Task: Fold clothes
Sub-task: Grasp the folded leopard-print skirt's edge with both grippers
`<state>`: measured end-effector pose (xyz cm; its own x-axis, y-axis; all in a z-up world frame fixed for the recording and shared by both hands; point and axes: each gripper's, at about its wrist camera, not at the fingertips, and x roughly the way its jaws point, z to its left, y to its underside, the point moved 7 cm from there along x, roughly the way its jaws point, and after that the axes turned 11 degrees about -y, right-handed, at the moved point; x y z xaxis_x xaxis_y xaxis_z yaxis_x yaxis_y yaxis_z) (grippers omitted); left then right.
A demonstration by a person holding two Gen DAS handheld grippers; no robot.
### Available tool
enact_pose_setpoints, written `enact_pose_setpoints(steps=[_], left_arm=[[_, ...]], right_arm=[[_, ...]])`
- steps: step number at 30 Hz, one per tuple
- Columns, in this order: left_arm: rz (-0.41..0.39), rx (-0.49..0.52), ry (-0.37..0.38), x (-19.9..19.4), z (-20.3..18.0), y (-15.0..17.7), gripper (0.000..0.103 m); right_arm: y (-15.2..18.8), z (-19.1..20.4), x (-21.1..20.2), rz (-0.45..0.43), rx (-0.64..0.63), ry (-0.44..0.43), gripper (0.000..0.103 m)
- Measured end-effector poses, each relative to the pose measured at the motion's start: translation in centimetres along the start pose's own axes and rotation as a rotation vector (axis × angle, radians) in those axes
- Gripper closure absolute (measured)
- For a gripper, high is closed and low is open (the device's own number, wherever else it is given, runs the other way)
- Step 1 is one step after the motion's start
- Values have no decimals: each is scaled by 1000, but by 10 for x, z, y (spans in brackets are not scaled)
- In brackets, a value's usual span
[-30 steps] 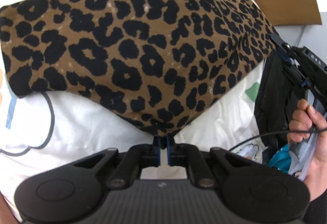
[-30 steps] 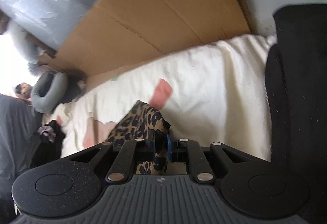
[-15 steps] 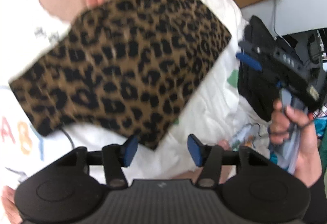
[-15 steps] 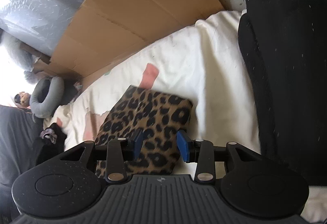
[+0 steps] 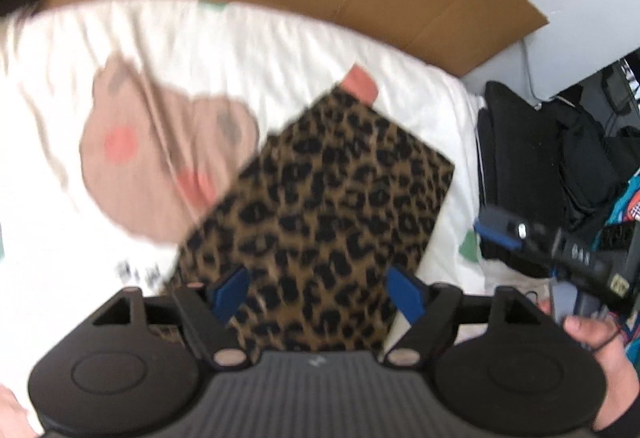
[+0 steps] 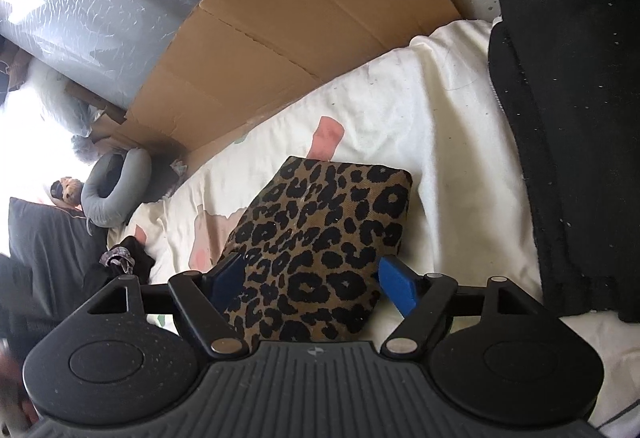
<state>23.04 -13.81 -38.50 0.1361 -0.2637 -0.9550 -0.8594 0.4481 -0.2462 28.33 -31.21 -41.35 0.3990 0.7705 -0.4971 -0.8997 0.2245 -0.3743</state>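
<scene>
Leopard-print garment lies folded into a compact rectangle on the white printed bed sheet, flat, one corner just below a pink patch in the print.

Left tongs above the garment's near edge, jaws spreading wider; blue pads clear of the cloth, nothing pinched. View is motion-blurred.

Right tongs over the same garment from its other side, jaws also spreading, pads either side of the fold without pressing it. From the left wrist view, the right tongs sit beside the garment's right edge, with the person's hand on the handle.

Cardboard sheet stands beyond the garment, along the sheet's far edge. Black fabric pile right of the garment. Grey neck pillow well to its left.
</scene>
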Motion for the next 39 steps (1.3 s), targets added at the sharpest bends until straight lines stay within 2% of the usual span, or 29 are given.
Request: enact_pose_setpoints(steps=[8,17,23,25,26,28,29,31,33,34,35,37,38,39], left_arm=[[-76,83,-17,24,10,-28,22],[-147,133,40,74,16,-37,20],[-142,105,79,105,23,-39,21],[-144,83,110,110,25,-40,22],[-147,76,126,112,25,-40,26],[-157,80,153,114,23,-41,37],[-158,85,165,114,21,-41,49],[-165,96,171,112,17,-40,52],[-182,105,156,109,17,-41,64],[-183,91,159,107,20,-42,67],[-181,79,166,105,23,-42,70],[-170,64,184,103,27,-44,71],[-164,66,186,104,27,-46,69],[-158,67,187,105,27,-47,63]], right_arm=[[22,-6,4,45,5,3,23],[40,-25,21,53,91,3,24],[44,-34,38,45,136,10,24],[43,-35,44,36,146,8,25],[42,-36,46,31,157,10,26],[40,-39,51,21,184,13,41],[39,-41,53,22,194,18,47],[39,-43,58,34,205,33,77],[38,-43,58,40,206,34,83],[38,-41,58,39,203,28,89],[37,-40,57,37,200,22,89],[36,-37,54,33,208,-2,88],[36,-37,54,33,216,-14,86],[36,-38,54,33,225,-25,84]])
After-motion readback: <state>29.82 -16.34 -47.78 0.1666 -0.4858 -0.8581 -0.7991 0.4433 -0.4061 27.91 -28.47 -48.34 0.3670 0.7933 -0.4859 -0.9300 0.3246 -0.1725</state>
